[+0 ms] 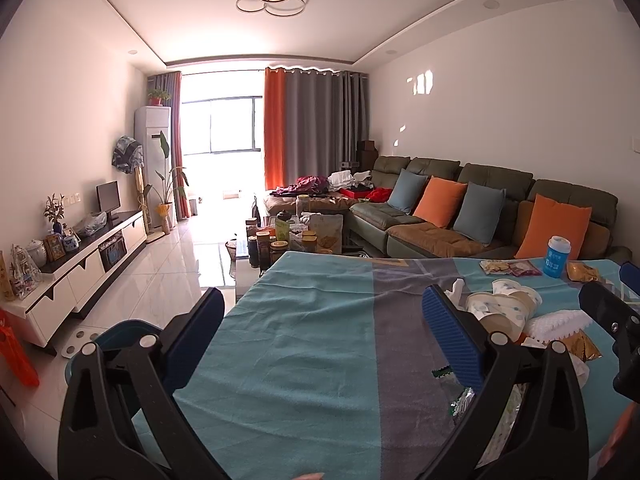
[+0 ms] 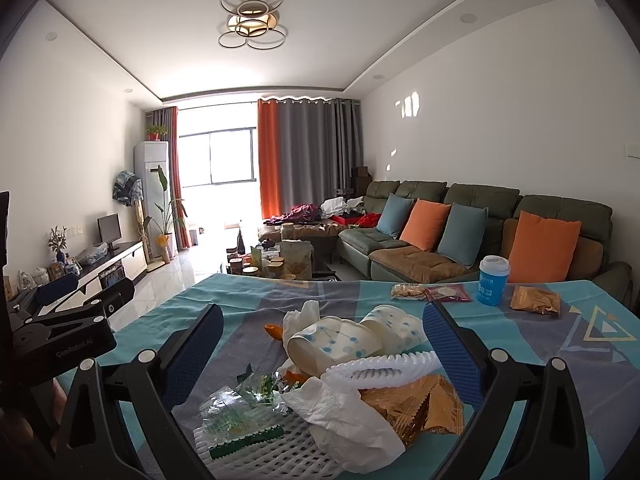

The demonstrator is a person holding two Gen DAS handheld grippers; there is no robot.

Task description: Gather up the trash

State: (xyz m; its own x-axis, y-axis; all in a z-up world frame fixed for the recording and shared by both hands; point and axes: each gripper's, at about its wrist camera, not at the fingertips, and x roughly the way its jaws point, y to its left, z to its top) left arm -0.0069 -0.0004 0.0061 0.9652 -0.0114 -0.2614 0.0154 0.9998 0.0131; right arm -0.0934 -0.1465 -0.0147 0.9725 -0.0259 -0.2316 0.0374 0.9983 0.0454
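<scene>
Right wrist view: both grippers, right [image 2: 320,356] and left [image 1: 320,340], spread empty (nothing collected), next closing on the crushed paper cup [image 2: 316,340] nearest them.

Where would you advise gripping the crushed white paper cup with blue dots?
Probably across its open rim, coming from above with the right tongs. The crushed white paper cup with blue dots lies on its side atop the pile, mouth toward the camera, its flattened rim thin enough to pinch.

Foam net [image 2: 256,448] cut off by bottom edge.
</scene>
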